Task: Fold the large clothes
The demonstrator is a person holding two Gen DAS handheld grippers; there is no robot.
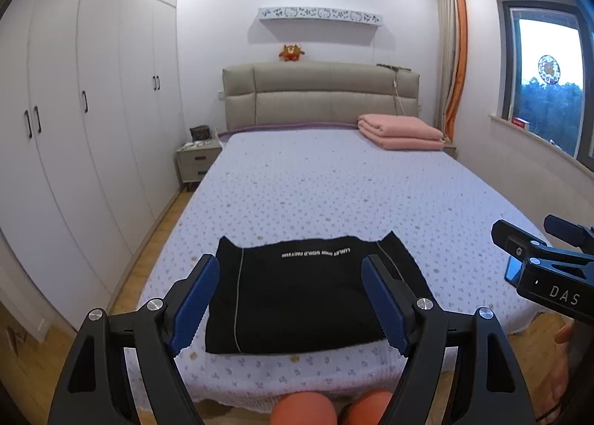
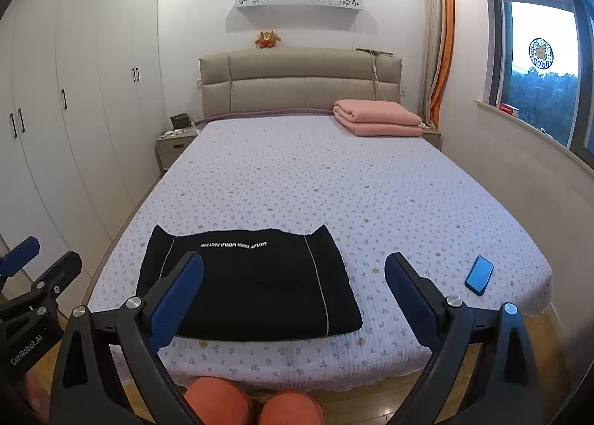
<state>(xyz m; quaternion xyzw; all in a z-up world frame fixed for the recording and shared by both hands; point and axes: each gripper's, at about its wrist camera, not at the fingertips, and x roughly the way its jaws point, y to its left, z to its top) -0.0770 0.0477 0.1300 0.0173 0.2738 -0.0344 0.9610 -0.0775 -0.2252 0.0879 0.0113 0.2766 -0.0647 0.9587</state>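
Note:
A black garment with white lettering and thin white piping lies folded into a flat rectangle near the foot of the bed. It also shows in the right wrist view. My left gripper is open and empty, held above the garment's near edge. My right gripper is open and empty, held above the bed's foot, just right of the garment. The right gripper also shows at the right edge of the left wrist view, and the left gripper shows at the left edge of the right wrist view.
A blue phone lies on the bed's near right corner. A folded pink blanket sits by the headboard. White wardrobes line the left wall, with a nightstand beside the bed. A window is at right. The person's orange knees are at the foot.

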